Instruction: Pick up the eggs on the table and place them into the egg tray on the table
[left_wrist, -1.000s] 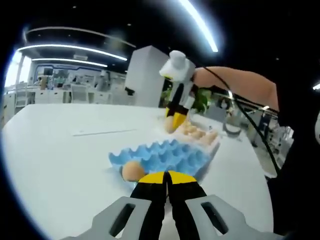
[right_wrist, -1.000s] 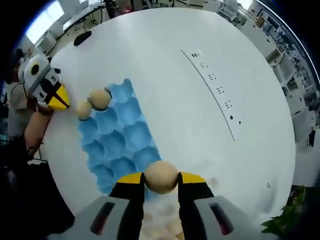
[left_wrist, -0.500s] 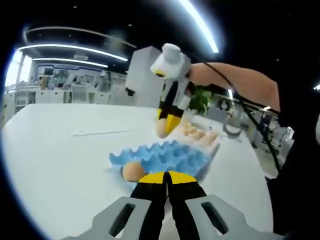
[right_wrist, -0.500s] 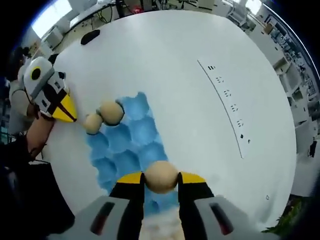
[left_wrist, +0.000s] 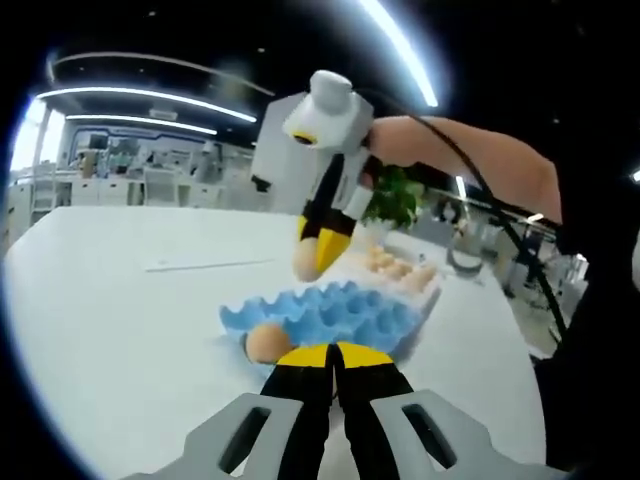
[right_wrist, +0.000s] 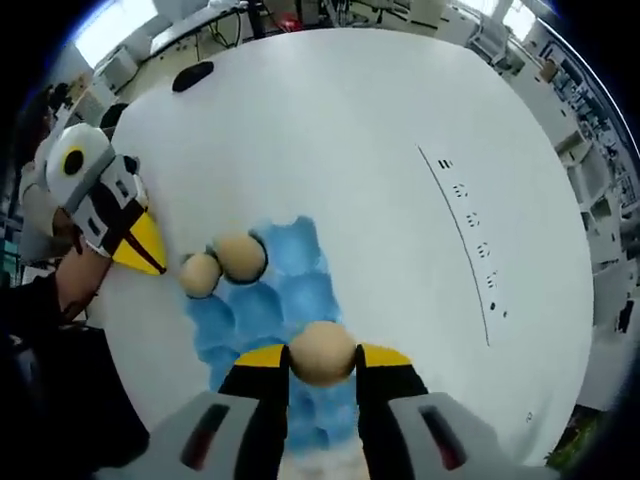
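Over the table (right_wrist: 380, 150), right gripper (right_wrist: 322, 357) grips egg (right_wrist: 322, 352).

We see our left gripper (left_wrist: 335, 358) as two black jaws capped in yellow, rising from a pale grey moulded body with dark slanted slots. Our right gripper (right_wrist: 322, 358) shows the same make: black jaws, yellow tips, grey housing. From across the table it looks white and black with a yellow beak-like end, and a black cable (left_wrist: 500, 225) trails along the bare forearm above a dark garment.
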